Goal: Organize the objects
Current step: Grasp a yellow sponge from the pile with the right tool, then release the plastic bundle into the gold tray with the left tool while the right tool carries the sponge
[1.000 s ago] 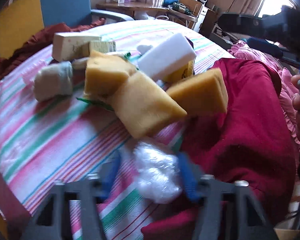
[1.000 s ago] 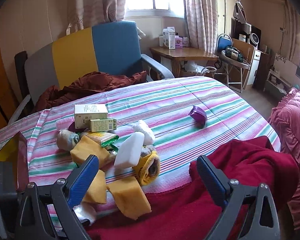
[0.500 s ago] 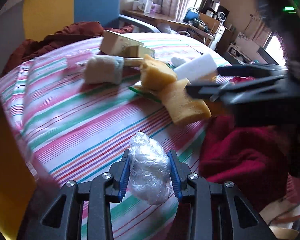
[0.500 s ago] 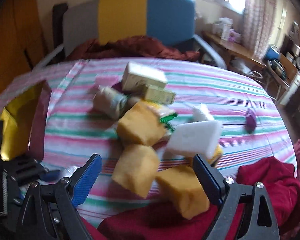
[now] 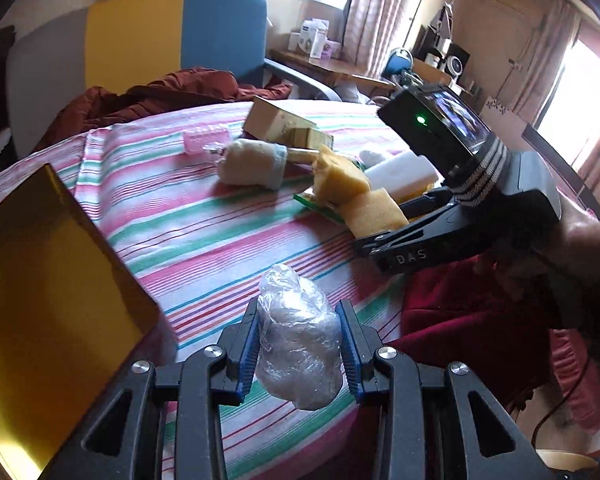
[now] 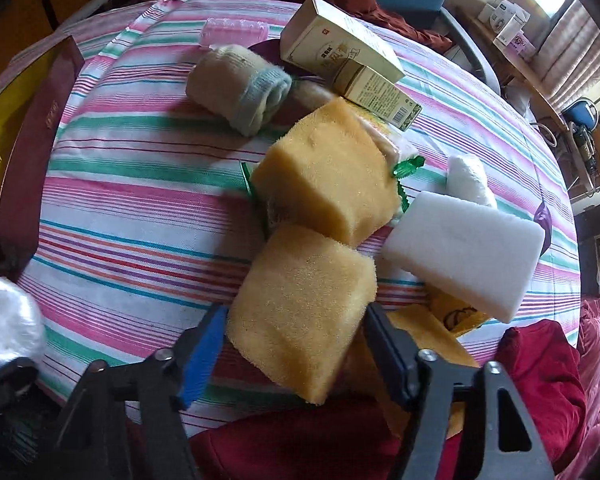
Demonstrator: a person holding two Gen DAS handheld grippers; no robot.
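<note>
- The left gripper [image 5: 299, 344] has its blue-padded fingers [image 5: 247, 346] clamped on a crumpled ball of clear plastic wrap [image 5: 300, 342], held above the near edge of the bench [image 5: 204, 216], which wears a pink, green and white striped cloth.
- Just left of that gripper a gold-lined box [image 5: 48, 304] stands open at the bench's near left edge.
- The right gripper [image 6: 296, 350] has its fingers spread wide on either side of the nearest yellow sponge [image 6: 304, 312]; whether the pads touch it I cannot tell.
- A second yellow sponge [image 6: 328, 172] lies just beyond, touching the first, with green wrapper [image 6: 408, 166] poking out from under it.
- A white foam block [image 6: 464, 248] leans to the right of the two sponges, resting partly on a yellow cloth [image 6: 456, 312].
- Farther back sit a rolled sock [image 6: 240, 84] with a blue cuff, and a cream carton [image 6: 336, 40] with a smaller printed box [image 6: 376, 92] against it.
- A pink plastic piece [image 6: 236, 34] lies at the far left, beyond the sock.
- A dark red cloth [image 6: 540, 380] is bunched along the near right edge of the bench.
- Seen from the left gripper, the right gripper reaches in from the right over the sponges.
</note>
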